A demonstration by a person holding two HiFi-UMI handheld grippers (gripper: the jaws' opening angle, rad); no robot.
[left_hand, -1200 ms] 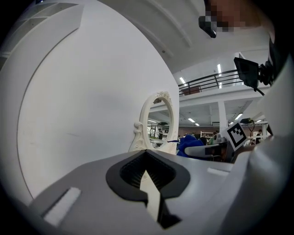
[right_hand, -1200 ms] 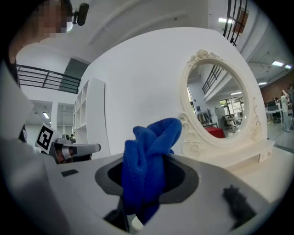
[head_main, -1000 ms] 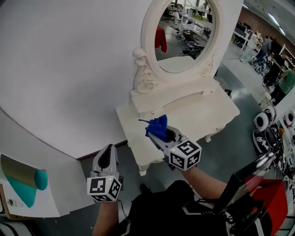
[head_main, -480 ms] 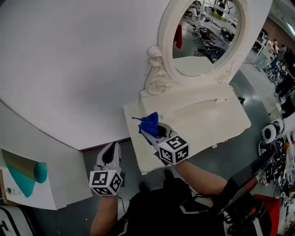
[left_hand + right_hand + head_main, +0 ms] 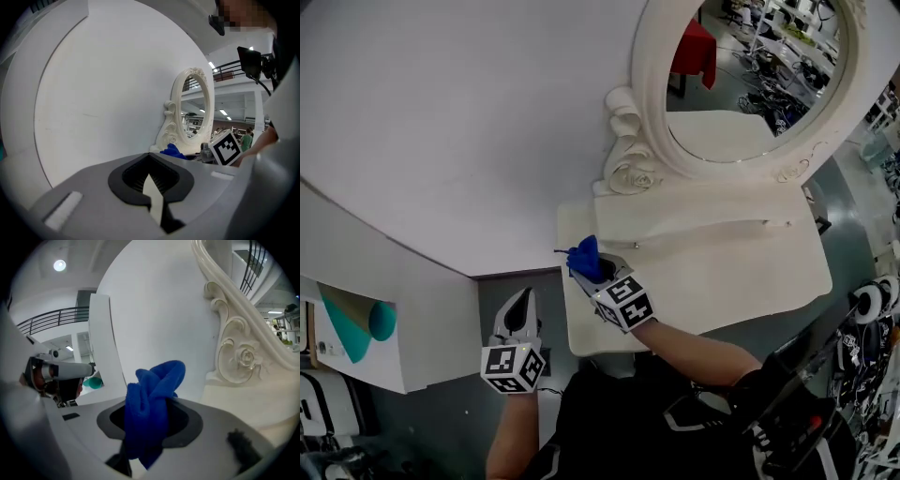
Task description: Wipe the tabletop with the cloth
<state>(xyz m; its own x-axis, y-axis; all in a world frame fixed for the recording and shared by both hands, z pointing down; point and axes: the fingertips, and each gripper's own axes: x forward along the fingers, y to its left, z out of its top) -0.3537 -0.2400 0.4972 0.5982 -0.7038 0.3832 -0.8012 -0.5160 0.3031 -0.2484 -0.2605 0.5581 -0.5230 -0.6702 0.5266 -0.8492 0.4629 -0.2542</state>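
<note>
The right gripper (image 5: pixel 591 270) has its jaws clamped on the blue cloth (image 5: pixel 584 253), which bunches up out of them in a loose wad. It sits over the front left corner of the cream counter (image 5: pixel 722 272), near the left edge. From the head view I cannot tell whether the cloth touches the surface or hangs just above it. The left gripper (image 5: pixel 521 300) is held low beside the counter, over the floor and well apart from the cloth, with its jaws pressed together on nothing.

The step in hand looks like setting the cloth down to begin a wiping stroke, so most of the counter is probably not yet wiped. To do it well, the gripper should tip down so the soft wad, not the hard jaw tips, meets the painted top. The pinch should stay firm, since the cloth is gathered and could drag out under friction. Long overlapping passes from this left corner toward the far right would cover the surface evenly. Near the back, the carved base of the oval mirror (image 5: pixel 750 75) stands just behind the wiping area, so strokes there want to run along it, not into it. The idle left gripper is best left clear of the sweep
</note>
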